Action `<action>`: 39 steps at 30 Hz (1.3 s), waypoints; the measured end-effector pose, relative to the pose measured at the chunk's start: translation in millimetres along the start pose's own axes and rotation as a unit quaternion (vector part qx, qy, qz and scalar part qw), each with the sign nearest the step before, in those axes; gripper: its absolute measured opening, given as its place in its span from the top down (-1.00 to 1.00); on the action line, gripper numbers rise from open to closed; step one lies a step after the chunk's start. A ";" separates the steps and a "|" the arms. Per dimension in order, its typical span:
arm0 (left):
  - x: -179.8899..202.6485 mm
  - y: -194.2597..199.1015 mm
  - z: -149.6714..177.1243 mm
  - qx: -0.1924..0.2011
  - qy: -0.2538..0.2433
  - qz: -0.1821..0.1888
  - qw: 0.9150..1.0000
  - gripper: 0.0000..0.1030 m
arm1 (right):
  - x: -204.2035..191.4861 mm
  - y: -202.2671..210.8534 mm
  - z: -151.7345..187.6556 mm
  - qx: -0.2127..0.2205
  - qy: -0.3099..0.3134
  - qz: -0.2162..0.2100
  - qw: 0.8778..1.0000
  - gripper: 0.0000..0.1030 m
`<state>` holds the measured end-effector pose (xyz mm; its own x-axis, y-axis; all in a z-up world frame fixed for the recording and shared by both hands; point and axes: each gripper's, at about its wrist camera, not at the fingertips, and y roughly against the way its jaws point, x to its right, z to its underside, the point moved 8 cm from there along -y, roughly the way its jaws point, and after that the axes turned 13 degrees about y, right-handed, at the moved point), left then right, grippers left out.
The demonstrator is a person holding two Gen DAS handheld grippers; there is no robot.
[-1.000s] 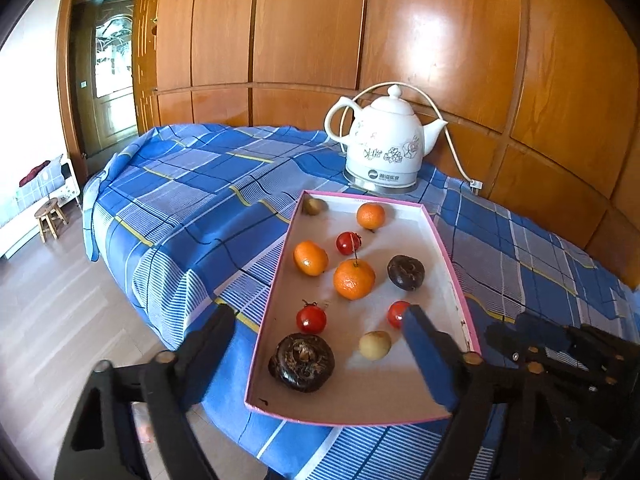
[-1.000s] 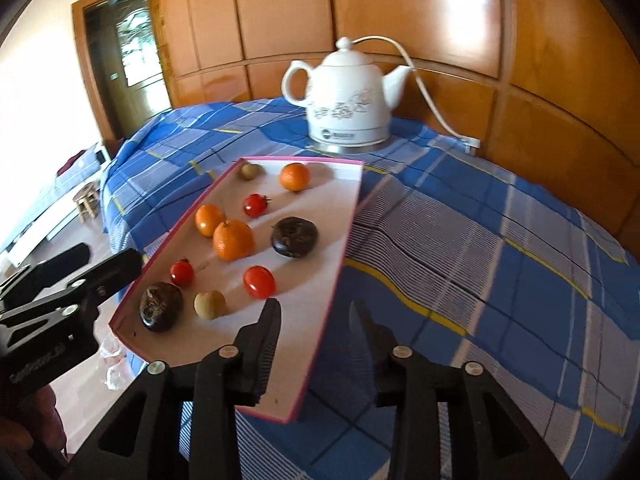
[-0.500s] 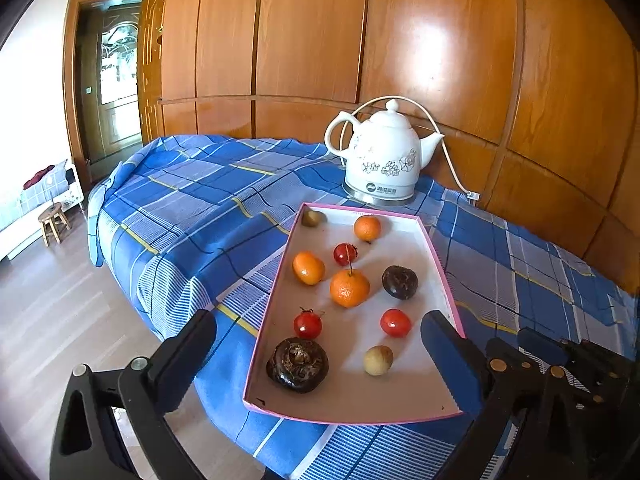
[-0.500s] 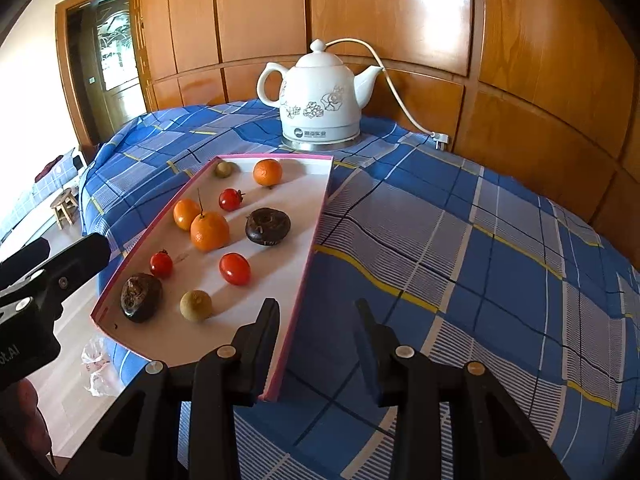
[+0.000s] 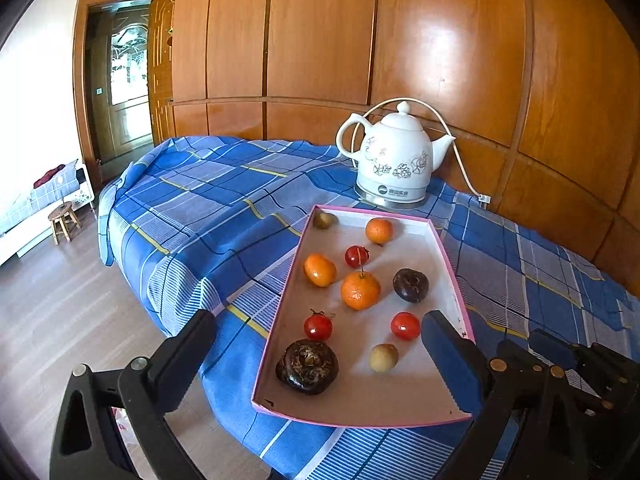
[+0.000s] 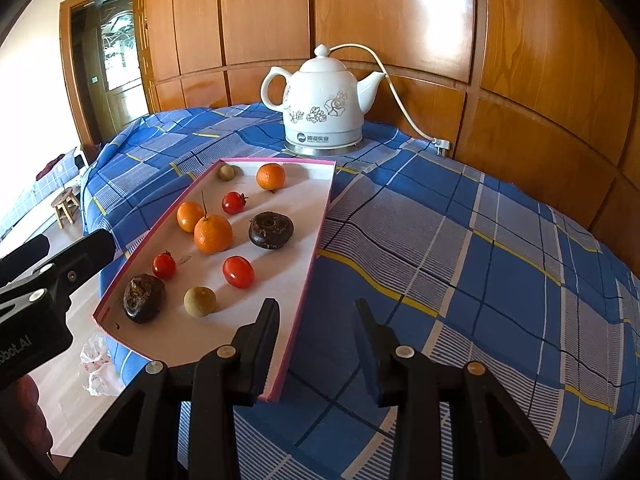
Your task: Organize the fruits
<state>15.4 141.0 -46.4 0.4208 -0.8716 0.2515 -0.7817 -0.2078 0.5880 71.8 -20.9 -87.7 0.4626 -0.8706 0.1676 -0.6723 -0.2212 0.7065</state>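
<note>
Fingers of the left gripper [image 5: 320,356] stand wide apart, holding nothing, above the near end of the tray [image 5: 452,276]. Right gripper [image 6: 316,344] fingers are set at a narrower gap, also empty, over the tray's near right corner and the cloth [image 6: 480,260] beside it.

Tray: shallow, pink-rimmed, white inside, lying on the blue checked cloth with its near end at the table edge. Contents, all loose and apart from one another:
- three oranges [image 5: 360,290], the middle one with a stem
- three tomatoes [image 5: 405,325]
- two dark wrinkled fruits [image 5: 307,366], one near, one at mid-right
- two small tan fruits [image 5: 383,357], one near, one in the far left corner

Kettle [image 5: 396,160], white with a flower print, stands upright on its base just beyond the tray's far end; its cord runs to the wood-panelled wall [image 5: 440,40].
</note>
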 end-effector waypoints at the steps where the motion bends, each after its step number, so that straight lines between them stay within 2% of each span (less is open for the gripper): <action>1: -0.1 -0.2 -0.2 0.000 0.001 0.000 1.000 -0.99 | -0.1 0.0 0.1 -0.001 0.000 0.000 1.000 0.27; 39: -0.6 -2.9 0.5 -0.005 -0.005 -0.003 1.000 -0.99 | -3.5 1.3 -2.8 0.007 0.012 0.003 1.000 0.27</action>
<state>17.1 141.8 -48.7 0.4211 -0.8747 0.2400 -0.7748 -0.2093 0.5966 70.9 -16.8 -85.5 0.4727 -0.8610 0.1880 -0.6828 -0.2229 0.6958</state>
